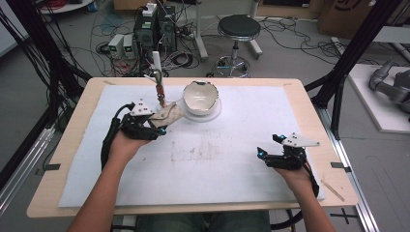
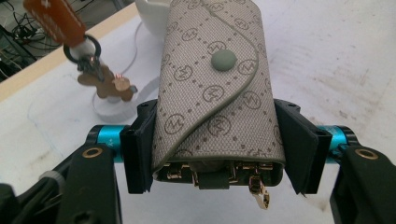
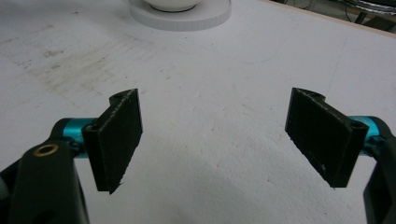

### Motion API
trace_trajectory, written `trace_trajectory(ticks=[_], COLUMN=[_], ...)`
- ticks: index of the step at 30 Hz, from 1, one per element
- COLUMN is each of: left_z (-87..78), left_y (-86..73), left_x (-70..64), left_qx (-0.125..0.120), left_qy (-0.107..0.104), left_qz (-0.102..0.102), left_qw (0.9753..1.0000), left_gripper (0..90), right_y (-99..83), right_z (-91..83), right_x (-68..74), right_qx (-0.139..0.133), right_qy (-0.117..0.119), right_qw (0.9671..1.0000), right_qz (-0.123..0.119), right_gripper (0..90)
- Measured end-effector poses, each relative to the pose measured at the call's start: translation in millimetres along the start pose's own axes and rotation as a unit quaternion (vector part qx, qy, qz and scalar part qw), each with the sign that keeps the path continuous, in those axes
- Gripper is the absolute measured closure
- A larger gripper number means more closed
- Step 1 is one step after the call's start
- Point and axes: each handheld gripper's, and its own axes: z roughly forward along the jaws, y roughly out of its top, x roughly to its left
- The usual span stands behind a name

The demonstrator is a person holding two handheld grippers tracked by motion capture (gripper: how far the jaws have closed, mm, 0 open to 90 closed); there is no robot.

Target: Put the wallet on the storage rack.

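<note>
A beige patterned key pouch (image 2: 215, 88) with a round snap button and gold clips at its open end sits clamped between the jaws of my left gripper (image 2: 217, 144). From above, the key pouch (image 1: 167, 115) is at the left-centre of the mat, held by the left gripper (image 1: 157, 126) just short of a white bowl (image 1: 200, 97) on a round white base. A thin stand (image 1: 158, 82) with hanging key tags rises beside it; an orange tag and a brown bear charm (image 2: 105, 83) hang there. My right gripper (image 1: 266, 153) rests open at the right; the right gripper (image 3: 219, 140) holds nothing.
A white mat (image 1: 232, 169) covers the wooden table (image 1: 72, 140). The bowl's base (image 3: 187, 18) lies far ahead of the right jaws. Beyond the table stand a stool (image 1: 238, 29), computer boxes and tangled cables. Black frame posts flank both sides.
</note>
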Motion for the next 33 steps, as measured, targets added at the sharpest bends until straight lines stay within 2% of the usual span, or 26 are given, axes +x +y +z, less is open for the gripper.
trace_trajectory(ticks=[6,14,17,21,25,33], left_z=[10.1,30.9,40.1,51.5,65.8,92.7], left_y=[23.8,53.8,62.5,73.4,81.6,88.0], left_x=[2.7,4.2,5.0,6.5,8.1,7.6], left_qx=[0.002,0.021,0.036,0.043,0.061,0.09], left_qy=[-0.001,-0.003,-0.004,-0.005,-0.001,-0.007], left_qz=[0.006,0.022,0.025,0.024,0.029,0.026], left_qw=[1.0,0.9995,0.999,0.9988,0.9977,0.9956], left_gripper=[36.8,36.8,36.7,36.7,36.6,36.5], right_y=[1.7,1.2,0.7,0.2,-0.3,-0.6], right_z=[2.6,2.8,2.9,2.6,3.0,4.1], right_x=[2.2,1.2,0.5,-0.8,-2.3,-3.4], right_qx=[0.002,0.003,0.003,0.004,0.005,0.007], right_qy=[0.002,0.0,0.0,-0.002,-0.002,-0.004], right_qw=[1.0,1.0,1.0,1.0,1.0,1.0], right_qz=[-0.005,-0.005,-0.002,0.001,0.001,0.001], right_gripper=[19.2,19.3,19.3,19.3,19.3,19.3])
